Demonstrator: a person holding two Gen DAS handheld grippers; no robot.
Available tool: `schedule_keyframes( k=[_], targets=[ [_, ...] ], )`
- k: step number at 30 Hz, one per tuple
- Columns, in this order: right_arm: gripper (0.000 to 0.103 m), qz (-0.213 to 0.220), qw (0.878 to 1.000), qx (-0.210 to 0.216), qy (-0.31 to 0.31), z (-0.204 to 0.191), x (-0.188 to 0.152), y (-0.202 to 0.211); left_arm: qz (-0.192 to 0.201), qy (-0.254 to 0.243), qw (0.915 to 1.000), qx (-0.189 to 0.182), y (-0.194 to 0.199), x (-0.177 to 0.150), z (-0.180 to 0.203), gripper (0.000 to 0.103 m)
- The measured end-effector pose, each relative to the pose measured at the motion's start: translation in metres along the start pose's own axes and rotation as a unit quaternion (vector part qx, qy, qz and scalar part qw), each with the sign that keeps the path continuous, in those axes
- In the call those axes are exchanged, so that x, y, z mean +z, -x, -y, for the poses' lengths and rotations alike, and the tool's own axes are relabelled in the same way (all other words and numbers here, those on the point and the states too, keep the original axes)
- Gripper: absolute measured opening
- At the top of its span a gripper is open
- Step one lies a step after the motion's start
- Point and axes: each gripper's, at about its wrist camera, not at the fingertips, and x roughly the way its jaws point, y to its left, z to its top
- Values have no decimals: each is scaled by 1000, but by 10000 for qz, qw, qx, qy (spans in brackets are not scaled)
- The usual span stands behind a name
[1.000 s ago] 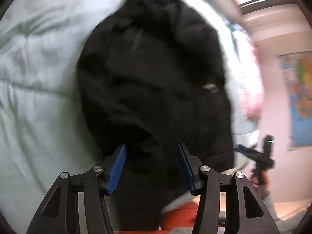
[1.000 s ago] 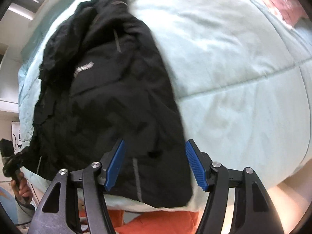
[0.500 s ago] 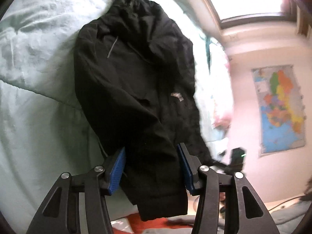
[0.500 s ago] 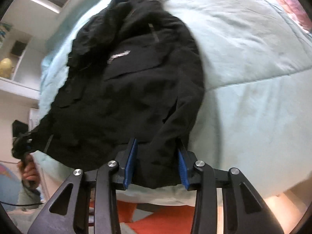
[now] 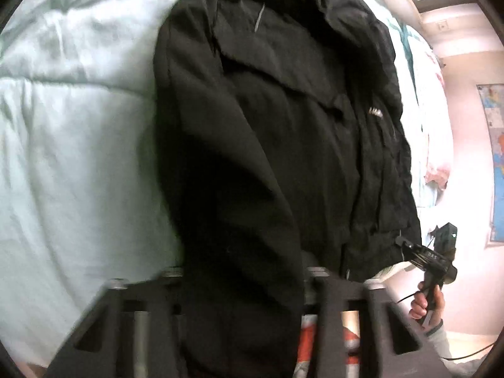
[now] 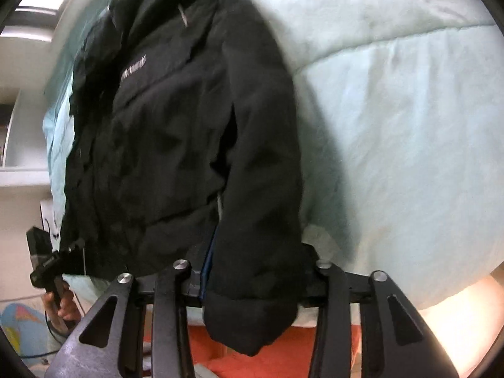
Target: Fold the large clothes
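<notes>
- Lying on the pale green duvet (image 5: 63,163), the black jacket (image 5: 283,145) fills both views.
- Left tool (image 5: 242,283): sleeve fabric drapes between the jaws and hides the pads; grip cannot be confirmed.
- Right tool (image 6: 252,280): the cuff covers the fingertips, one blue pad edge showing; closure unclear.
- Motion blur softens the seams.

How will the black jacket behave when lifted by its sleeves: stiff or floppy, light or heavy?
Probably floppy: the black jacket lets its sleeve droop over the right gripper. Likely bulky yet fairly light, since its padded folds look puffed on the duvet. The body may trail behind the sleeves.
</notes>
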Motion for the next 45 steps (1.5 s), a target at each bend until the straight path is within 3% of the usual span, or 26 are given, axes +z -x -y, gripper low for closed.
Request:
schedule_keyframes(
  k=[1,2,11,18,23,27,34,38,41,45],
  targets=[
    [21,94,9999,45,36,-2,3,3,52,11,10000,-47,5,2,-1,18],
    [18,219,9997,85,117,-7,5,11,143,53,9997,-172,12,4,0,14],
    [17,1019,9914,92,817,-70,51,78,1073,138,9872,-1171,82,40,13,12],
    [17,1724,9783,340,1094,-110,112,132,1782,-28,9737,-1420,129,87,30,12],
    [17,2273,9647,640,1171,-142,161,169,2227,-207,9614,-1602,162,137,47,13],
    [17,2613,9546,554,1319,-173,211,186,2476,-383,9571,-1458,174,193,74,13],
    [17,2390,9653,356,992,-197,321,144,2256,-70,9668,-1196,129,312,82,14],
    [17,2051,9765,133,654,-190,382,89,1943,346,9757,-953,82,371,69,17],
    [17,1754,9835,-128,425,-183,420,43,1507,721,9844,-557,35,413,57,17],
    [17,1187,9907,-566,351,-174,458,-33,1052,993,9888,-361,-25,445,40,18]
  ],
)
